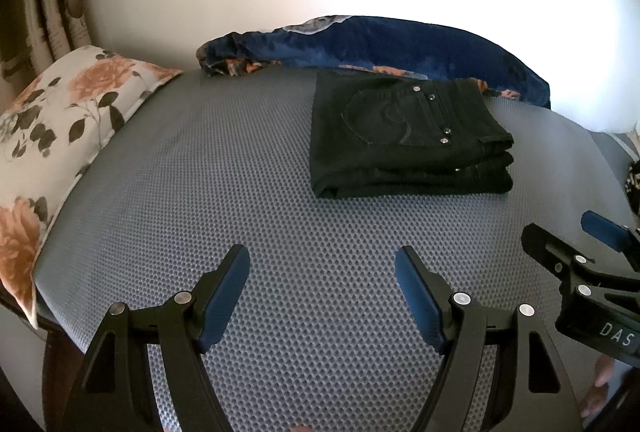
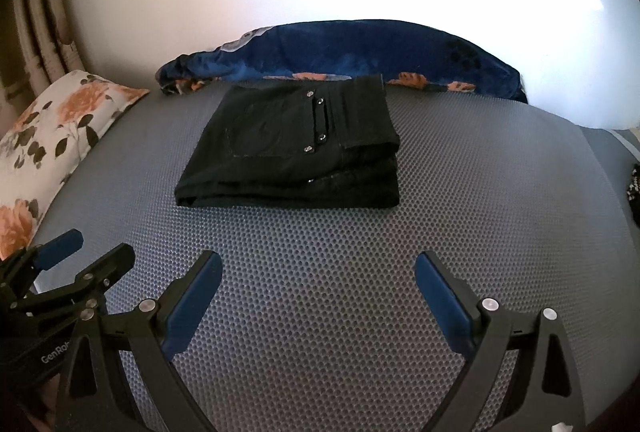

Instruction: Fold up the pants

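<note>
Black pants lie folded into a compact stack on the grey dotted mattress, back pocket with metal studs on top. They also show in the right wrist view. My left gripper is open and empty, hovering over the mattress well short of the pants. My right gripper is open and empty too, in front of the pants. Each gripper shows in the other's view: the right one at the right edge, the left one at the left edge.
A floral pillow lies at the mattress's left end. A dark blue floral blanket is bunched along the far edge, just behind the pants, against a bright wall. A dark patterned item sits at the right edge.
</note>
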{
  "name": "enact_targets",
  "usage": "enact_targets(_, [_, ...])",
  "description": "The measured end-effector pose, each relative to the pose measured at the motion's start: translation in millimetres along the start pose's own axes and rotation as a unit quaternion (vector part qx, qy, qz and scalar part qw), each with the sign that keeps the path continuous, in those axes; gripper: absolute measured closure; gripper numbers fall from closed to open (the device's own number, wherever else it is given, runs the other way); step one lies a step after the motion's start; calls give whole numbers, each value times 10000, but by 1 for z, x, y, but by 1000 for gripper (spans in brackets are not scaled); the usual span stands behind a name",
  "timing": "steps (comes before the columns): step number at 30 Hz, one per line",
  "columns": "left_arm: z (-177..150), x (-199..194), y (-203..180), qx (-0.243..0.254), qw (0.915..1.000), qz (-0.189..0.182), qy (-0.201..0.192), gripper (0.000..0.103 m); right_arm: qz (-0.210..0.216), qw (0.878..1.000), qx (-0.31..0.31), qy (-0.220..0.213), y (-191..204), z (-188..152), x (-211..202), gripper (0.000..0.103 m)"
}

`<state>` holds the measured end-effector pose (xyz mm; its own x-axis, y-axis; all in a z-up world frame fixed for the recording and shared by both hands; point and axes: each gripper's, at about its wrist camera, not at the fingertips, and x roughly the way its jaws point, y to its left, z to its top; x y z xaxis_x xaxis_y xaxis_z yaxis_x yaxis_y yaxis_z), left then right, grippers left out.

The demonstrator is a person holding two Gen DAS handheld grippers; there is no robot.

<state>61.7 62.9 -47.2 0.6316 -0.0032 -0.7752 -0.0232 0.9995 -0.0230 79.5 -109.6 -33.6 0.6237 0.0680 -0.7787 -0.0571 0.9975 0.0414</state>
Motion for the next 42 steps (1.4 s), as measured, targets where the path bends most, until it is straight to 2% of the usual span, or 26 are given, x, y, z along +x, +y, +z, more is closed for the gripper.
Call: enact_targets(42, [-3, 3, -4, 262, 9995, 148, -131, 27, 6, 9998, 60, 199, -6, -6, 7, 7])
